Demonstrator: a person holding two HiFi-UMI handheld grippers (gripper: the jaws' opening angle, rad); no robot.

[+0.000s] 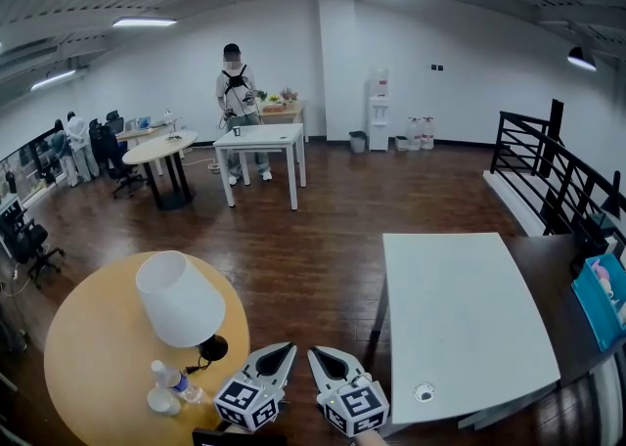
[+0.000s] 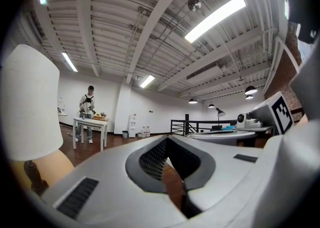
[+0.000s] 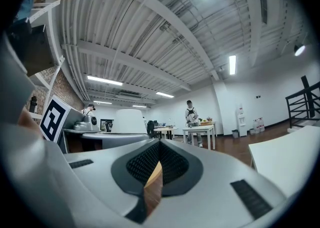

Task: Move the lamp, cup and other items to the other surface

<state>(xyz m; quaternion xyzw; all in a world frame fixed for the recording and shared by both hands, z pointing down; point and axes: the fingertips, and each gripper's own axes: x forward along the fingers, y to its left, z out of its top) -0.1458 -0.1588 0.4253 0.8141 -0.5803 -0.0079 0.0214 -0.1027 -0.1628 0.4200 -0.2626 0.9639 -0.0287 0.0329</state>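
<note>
From the head view, the left claw (image 1: pixel 290 346) and the right claw (image 1: pixel 315 350) sit side by side at 6 o'clock, pointing level out over the dark wooden floor (image 1: pixel 313 239). Each claw is clenched with its tips together and has nothing between them. The only print on them is the black-and-white square marker pattern on each cube, which carries no letters.

The round tan surface (image 1: pixel 88 356) lies at 8 o'clock. The lamp (image 1: pixel 180 299) stands upright on it with a white shade and a black base, just at 9 o'clock of the left claw and not touching it. At 7 o'clock of the lamp base is a clear bottle (image 1: pixel 169 379) with a blue label, whose print is too small to read. A small white cup (image 1: pixel 162 400) sits just beside the bottle.

The white rectangular surface (image 1: pixel 460 317) is at 4 o'clock, and a small round item (image 1: pixel 424 393) lies near its closest corner. At 12 o'clock, well apart, a person (image 1: pixel 238 102) stands behind a white table (image 1: pixel 262 139).
</note>
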